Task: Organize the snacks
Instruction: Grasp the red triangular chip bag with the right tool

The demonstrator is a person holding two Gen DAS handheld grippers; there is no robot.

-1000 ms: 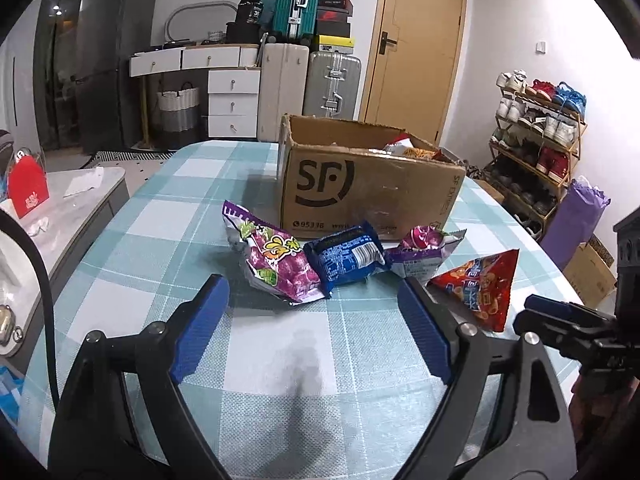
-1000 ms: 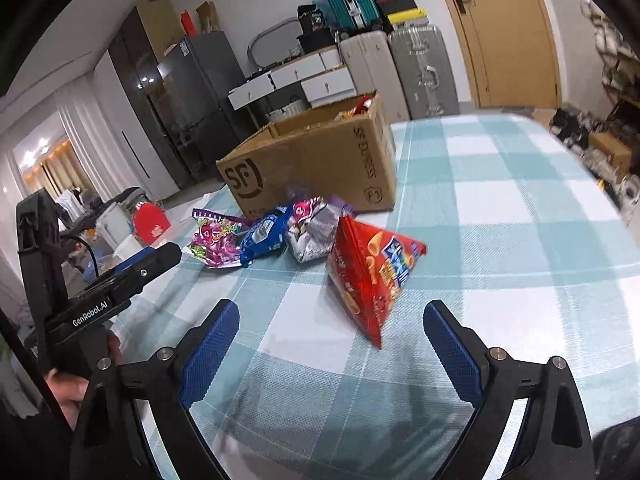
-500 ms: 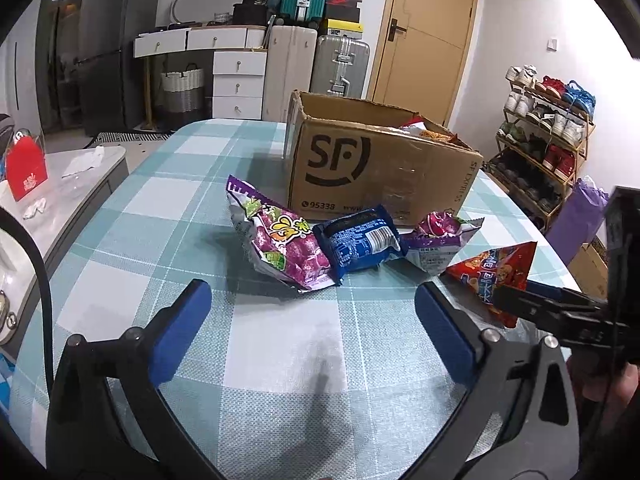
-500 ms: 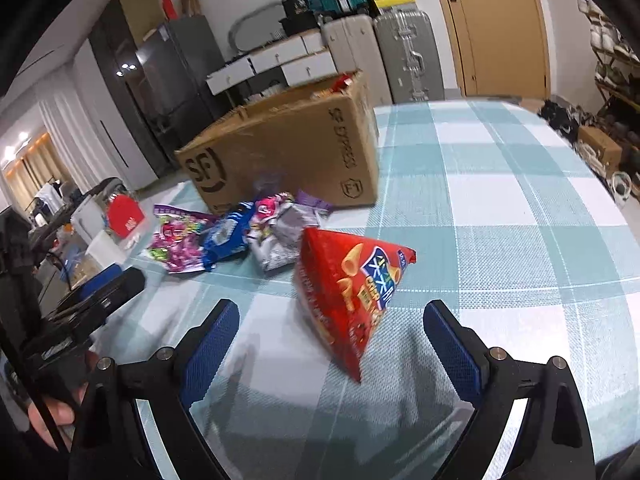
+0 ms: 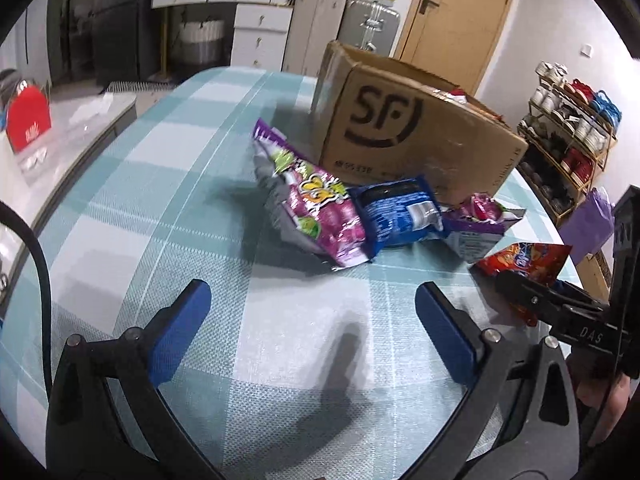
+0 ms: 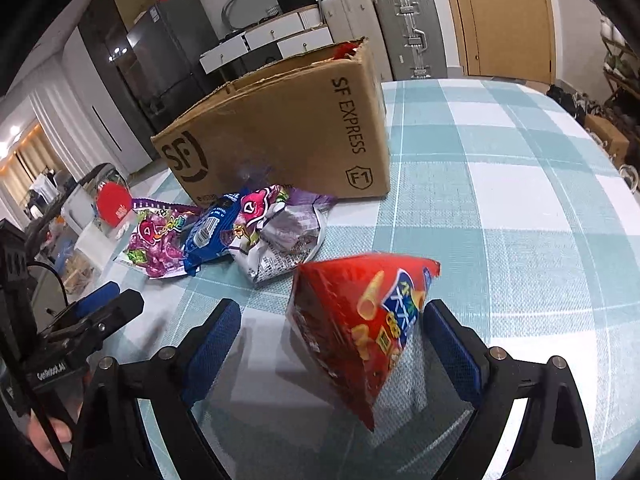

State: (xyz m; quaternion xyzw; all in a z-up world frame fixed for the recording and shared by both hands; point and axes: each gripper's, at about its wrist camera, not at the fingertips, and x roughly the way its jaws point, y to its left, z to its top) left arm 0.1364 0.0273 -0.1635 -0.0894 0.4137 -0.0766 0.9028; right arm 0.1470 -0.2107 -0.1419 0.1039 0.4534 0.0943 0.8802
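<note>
Right gripper (image 6: 332,344) spread wide: red snack bag (image 6: 360,324) stands between its pads (contact unclear). Left gripper (image 5: 308,320) likewise spread, holding nothing.

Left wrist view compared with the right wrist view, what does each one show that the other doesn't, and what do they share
Only the left wrist view shows the shoe rack and the open left gripper over bare tablecloth.

Only the right wrist view shows the SF EXPRESS lettering on the box's side and the open right gripper straddling the red chip bag, blue pads not yet touching it.

Both show the cardboard box, the purple candy bag, the blue cookie pack, the crumpled purple bag and the checked tablecloth.
</note>
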